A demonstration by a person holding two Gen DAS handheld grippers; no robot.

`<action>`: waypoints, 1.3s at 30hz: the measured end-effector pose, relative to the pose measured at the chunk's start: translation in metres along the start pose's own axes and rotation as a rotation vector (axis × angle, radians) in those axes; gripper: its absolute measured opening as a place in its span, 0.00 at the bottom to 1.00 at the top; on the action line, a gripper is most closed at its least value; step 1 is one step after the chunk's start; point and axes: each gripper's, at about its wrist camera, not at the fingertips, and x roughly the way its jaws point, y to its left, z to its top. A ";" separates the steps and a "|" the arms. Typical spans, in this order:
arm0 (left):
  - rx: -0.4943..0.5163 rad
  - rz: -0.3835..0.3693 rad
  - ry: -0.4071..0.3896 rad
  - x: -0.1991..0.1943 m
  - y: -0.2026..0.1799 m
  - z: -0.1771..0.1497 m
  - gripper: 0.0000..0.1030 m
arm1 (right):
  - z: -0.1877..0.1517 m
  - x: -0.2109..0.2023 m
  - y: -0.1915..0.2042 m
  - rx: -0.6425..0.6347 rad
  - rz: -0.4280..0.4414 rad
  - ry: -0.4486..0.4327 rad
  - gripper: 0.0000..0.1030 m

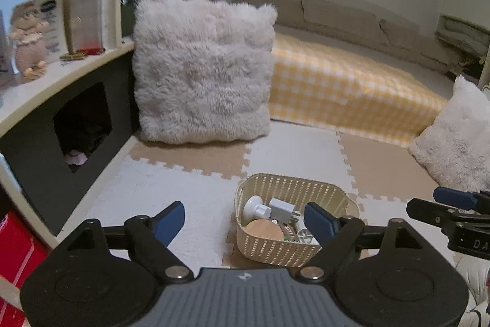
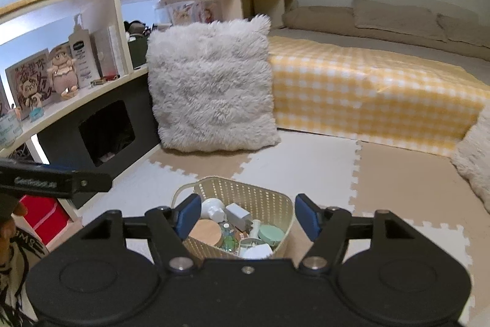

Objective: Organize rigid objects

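My left gripper (image 1: 245, 222) is spread wide w/ nothing between the pads; my right gripper (image 2: 245, 218) is likewise wide apart and empty, hovering over the basket (image 2: 269, 198). The basket sits on the foam mat (image 1: 147, 189), at abt 5 o'clock from the fluffy pillow (image 1: 203, 71). It already holds the rigid bits: wooden lid (image 2: 205, 232), white charger (image 2: 237, 213), mint jar (image 2: 271, 233), white knob piece (image 1: 255, 209). I judge the sorting is near done or the basket is next to be lifted. To do it well I'd close on the rim at 9 and 3 o'clock, keep it level so nothing tips out. Writing: pump bottle (image 2: 80, 57) on the shelf (image 2: 92, 94) has a blue oval logo, too blurred to read; the card (image 2: 29, 81) at 9 o'clock shows big Chinese chars I can't read for sure; partial "DA" on the right gripper's body in left view.
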 end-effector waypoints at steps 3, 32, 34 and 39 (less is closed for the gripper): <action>-0.012 0.012 -0.031 -0.011 -0.001 -0.011 0.85 | -0.011 -0.011 0.000 0.010 -0.027 -0.010 0.67; 0.079 0.098 -0.121 -0.036 -0.032 -0.071 1.00 | -0.060 -0.051 -0.004 0.033 -0.180 -0.102 1.00; 0.075 0.101 -0.122 -0.036 -0.032 -0.071 1.00 | -0.061 -0.052 -0.004 0.030 -0.190 -0.103 1.00; 0.084 0.101 -0.124 -0.036 -0.031 -0.071 1.00 | -0.063 -0.055 -0.006 0.041 -0.208 -0.107 1.00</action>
